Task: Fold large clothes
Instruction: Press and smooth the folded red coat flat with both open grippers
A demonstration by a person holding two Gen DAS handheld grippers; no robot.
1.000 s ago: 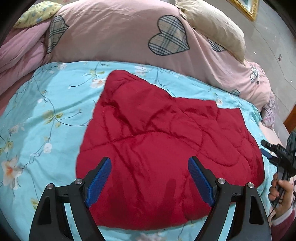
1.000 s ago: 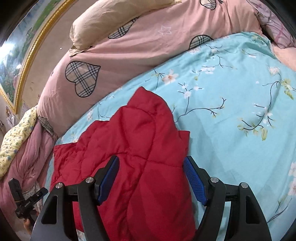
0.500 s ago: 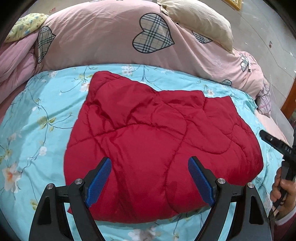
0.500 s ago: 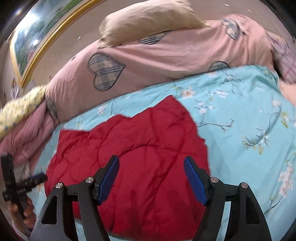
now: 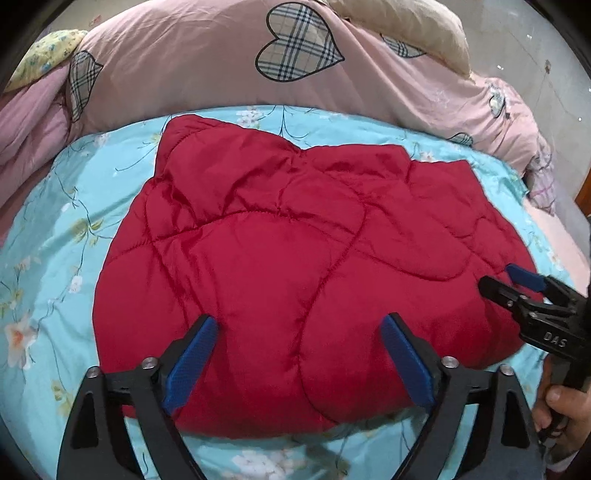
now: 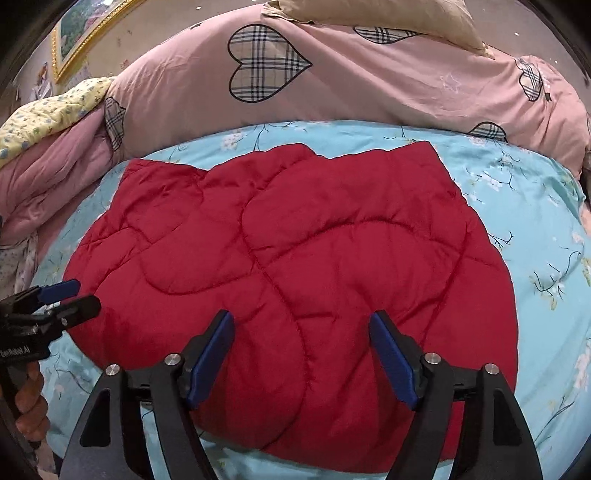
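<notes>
A red quilted garment [image 5: 295, 266] lies folded into a flat bundle on the light blue floral bed sheet [image 5: 55, 229]; it also fills the right wrist view [image 6: 295, 266]. My left gripper [image 5: 299, 325] is open and empty, hovering over the garment's near edge. My right gripper [image 6: 301, 321] is open and empty, over the near edge too. The right gripper shows at the garment's right side in the left wrist view [image 5: 509, 280]. The left gripper shows at the garment's left side in the right wrist view [image 6: 70, 295].
A pink duvet with plaid hearts [image 5: 229, 70] is heaped along the far side of the bed. A beige pillow [image 5: 417, 29] lies on it, and a yellow floral cloth [image 5: 48, 55] at far left. A gold picture frame [image 6: 85, 40] hangs on the wall.
Both grippers have swung to face the garment squarely and drawn toward each other. Each now appears at the edge of the other's view. The garment has not moved.
</notes>
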